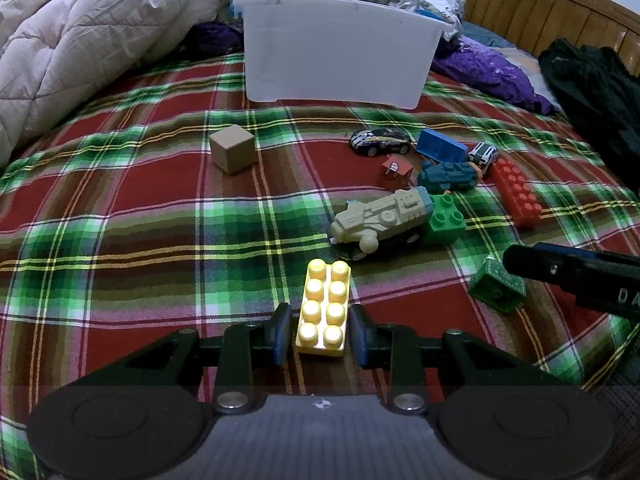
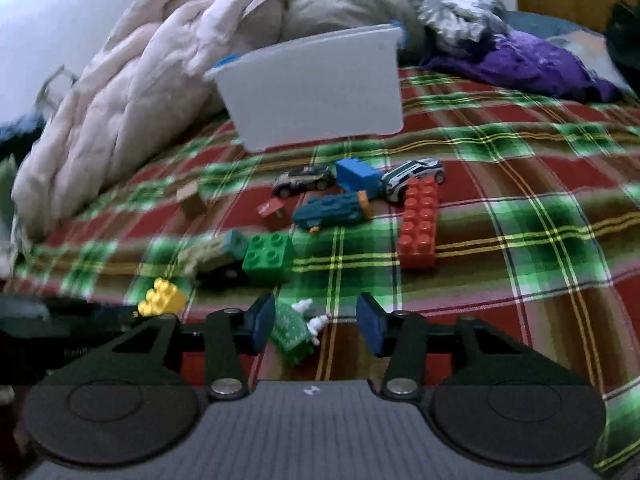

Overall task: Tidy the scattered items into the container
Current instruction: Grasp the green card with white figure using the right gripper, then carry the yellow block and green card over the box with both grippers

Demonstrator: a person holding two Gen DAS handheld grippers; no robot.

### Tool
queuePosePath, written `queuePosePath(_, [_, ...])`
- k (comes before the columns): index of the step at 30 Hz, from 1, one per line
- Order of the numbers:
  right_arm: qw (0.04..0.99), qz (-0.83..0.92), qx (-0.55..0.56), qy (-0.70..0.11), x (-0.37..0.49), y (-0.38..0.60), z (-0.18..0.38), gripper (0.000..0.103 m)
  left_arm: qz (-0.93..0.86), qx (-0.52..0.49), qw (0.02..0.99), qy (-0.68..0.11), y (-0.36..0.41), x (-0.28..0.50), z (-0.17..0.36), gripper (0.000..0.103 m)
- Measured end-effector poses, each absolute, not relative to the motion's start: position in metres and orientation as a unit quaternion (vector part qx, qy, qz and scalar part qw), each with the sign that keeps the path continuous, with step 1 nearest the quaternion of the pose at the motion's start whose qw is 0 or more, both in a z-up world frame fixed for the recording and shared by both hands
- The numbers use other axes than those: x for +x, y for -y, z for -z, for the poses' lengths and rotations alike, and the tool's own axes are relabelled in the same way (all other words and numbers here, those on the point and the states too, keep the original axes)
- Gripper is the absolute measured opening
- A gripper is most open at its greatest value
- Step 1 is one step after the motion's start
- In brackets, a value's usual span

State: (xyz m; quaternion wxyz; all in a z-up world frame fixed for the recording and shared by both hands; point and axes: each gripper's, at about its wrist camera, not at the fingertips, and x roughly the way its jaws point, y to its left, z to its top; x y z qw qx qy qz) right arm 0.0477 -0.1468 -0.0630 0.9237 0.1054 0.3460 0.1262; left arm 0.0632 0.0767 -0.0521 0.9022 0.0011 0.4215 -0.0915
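The left gripper (image 1: 319, 334) is clenching a yellow brick (image 1: 323, 307) between its blue pads, holding it just above the plaid blanket (image 1: 120, 220). The right gripper (image 2: 316, 324) is standing released, its jaws apart with a small green patterned block (image 2: 291, 330) lying between them; the left pad is sitting close against the block, though the blur leaves it unclear whether it is actually touching, and the right pad is standing clear of it.

The white container (image 1: 336, 52) is sitting upright at the far end of the blanket, and everything else is lying on the near side of it. A tan cube (image 1: 232, 149) is resting alone in front of its left corner. In front of its right half, a cluster is spreading out: a dark toy car (image 1: 380, 142) nearest the container, a blue block (image 1: 442, 146) and a white-and-green car (image 1: 483, 155) beside it, then a small red piece (image 1: 396, 172), a teal toy vehicle (image 1: 450, 176) and a long red brick (image 1: 516, 192). Farther from the container, a beige toy truck (image 1: 380, 220) is lying against a green brick (image 1: 446, 216).

A pale quilt (image 1: 80, 40) is piling up to the left of the container, and purple cloth (image 1: 492, 70) is lying to its right.
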Motion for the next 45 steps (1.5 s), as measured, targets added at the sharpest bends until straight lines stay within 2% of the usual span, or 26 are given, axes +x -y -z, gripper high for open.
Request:
queuePosePath(6, [0.906,-0.138,0.140,-0.375,0.055,0.145,0.073,0.049,0.092,0.001,0.903,-0.421,-0.077,0.063,0.052,0.035])
queuePosePath(14, [0.912,-0.158,0.097,-0.365,0.050,0.133,0.073,0.046,0.091,0.001,0.903,-0.420,-0.077,0.064,0.052,0.035])
queuePosePath(19, [0.914,-0.180,0.038,-0.361,0.043,0.113,0.073,0.036,0.090,-0.001,0.904,-0.419,-0.077,0.064,0.053,0.035])
queuePosePath(24, [0.920,-0.186,-0.007,-0.345,0.037,0.100,0.074,0.036,0.090,0.005,0.904,-0.417,-0.077,0.063,0.054,0.035])
queuePosePath(31, [0.919,-0.179,-0.004,-0.350,0.040,0.103,0.080,0.036,0.089,0.009,0.906,-0.414,-0.074,0.062,0.056,0.041])
queuePosePath(33, [0.920,-0.178,0.000,-0.350,0.039,0.105,0.081,0.034,0.090,0.008,0.908,-0.408,-0.073,0.059,0.057,0.037])
queuePosePath(34, [0.920,-0.176,0.000,-0.350,0.039,0.105,0.082,0.030,0.098,0.005,0.908,-0.408,-0.074,0.059,0.057,0.027])
queuePosePath(35, [0.921,-0.173,-0.004,-0.350,0.039,0.105,0.083,0.024,0.106,0.003,0.906,-0.410,-0.074,0.060,0.057,0.027])
queuePosePath(39, [0.918,-0.176,0.000,-0.355,0.042,0.107,0.074,0.024,0.119,0.003,0.904,-0.411,-0.072,0.064,0.046,0.027])
queuePosePath(45, [0.933,-0.167,0.017,-0.319,0.054,0.123,0.045,0.024,0.125,0.020,0.920,-0.370,-0.066,0.075,0.010,0.027])
